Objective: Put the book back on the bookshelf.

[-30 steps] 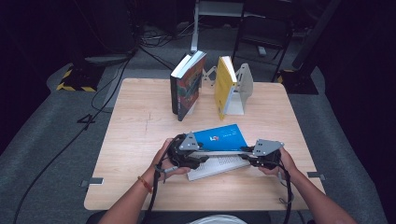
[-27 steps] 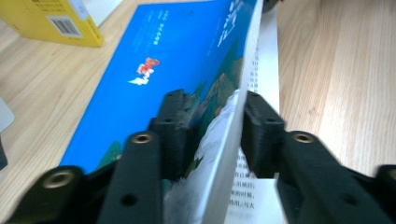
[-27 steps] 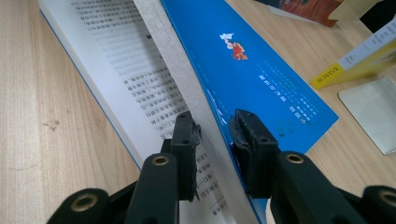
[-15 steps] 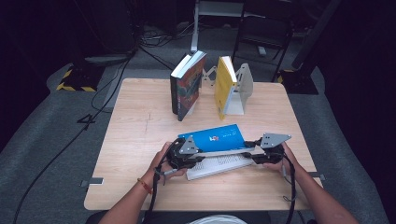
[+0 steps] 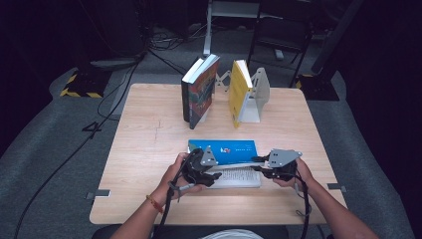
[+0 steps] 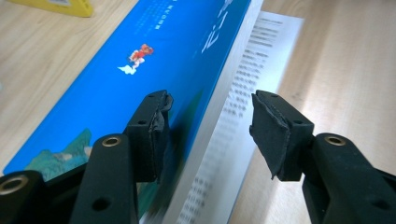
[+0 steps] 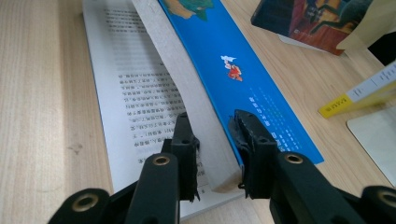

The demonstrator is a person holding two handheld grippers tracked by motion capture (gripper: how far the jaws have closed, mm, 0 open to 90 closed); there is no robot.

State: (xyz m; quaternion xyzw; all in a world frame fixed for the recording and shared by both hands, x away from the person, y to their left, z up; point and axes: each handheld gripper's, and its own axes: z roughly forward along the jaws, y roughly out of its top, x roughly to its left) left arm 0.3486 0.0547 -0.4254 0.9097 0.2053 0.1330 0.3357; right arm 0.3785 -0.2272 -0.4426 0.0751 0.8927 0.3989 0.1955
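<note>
Closing the blue book (image 5: 224, 149): right gripper (image 7: 215, 140) jaws clench the page block; left gripper (image 6: 210, 119) jaws released astride it. Next, lower cover.

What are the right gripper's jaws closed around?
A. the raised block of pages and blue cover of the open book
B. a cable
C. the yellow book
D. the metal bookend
A: in the right gripper view, the right gripper has one jaw on the printed-page side and the other on the blue cover of the blue book, with the page block pinched between them.
</note>
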